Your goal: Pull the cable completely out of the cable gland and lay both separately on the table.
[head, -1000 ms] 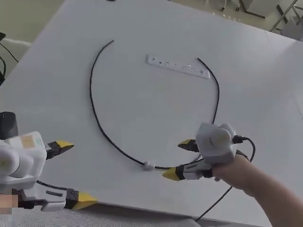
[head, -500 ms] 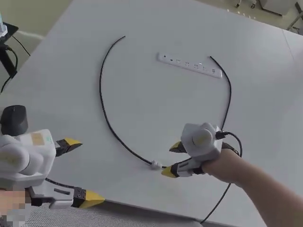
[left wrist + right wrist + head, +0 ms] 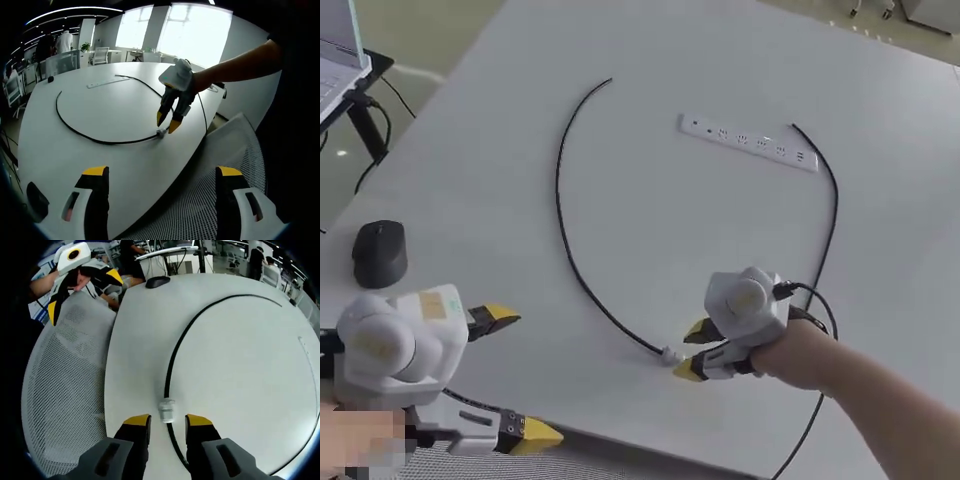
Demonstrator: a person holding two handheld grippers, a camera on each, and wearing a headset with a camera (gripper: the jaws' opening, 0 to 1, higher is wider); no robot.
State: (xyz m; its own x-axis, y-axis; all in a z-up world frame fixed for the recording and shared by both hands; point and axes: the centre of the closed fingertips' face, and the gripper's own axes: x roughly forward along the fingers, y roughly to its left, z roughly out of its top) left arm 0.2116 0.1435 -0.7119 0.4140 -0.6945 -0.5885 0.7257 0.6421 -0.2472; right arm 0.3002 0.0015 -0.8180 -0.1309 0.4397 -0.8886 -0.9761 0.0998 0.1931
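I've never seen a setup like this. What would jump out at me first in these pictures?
A long black cable sweeps in a wide arc across the white table, threaded through a small white cable gland near the table's front edge. The right gripper hovers there, its yellow-tipped jaws open on either side of the gland. The left gripper hangs open at the front-left, and a white power strip lies farther back.

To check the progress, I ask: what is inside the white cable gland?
The black cable passes through the cable gland and comes out at both ends. Its stretch inside is hidden by the gland's white body.
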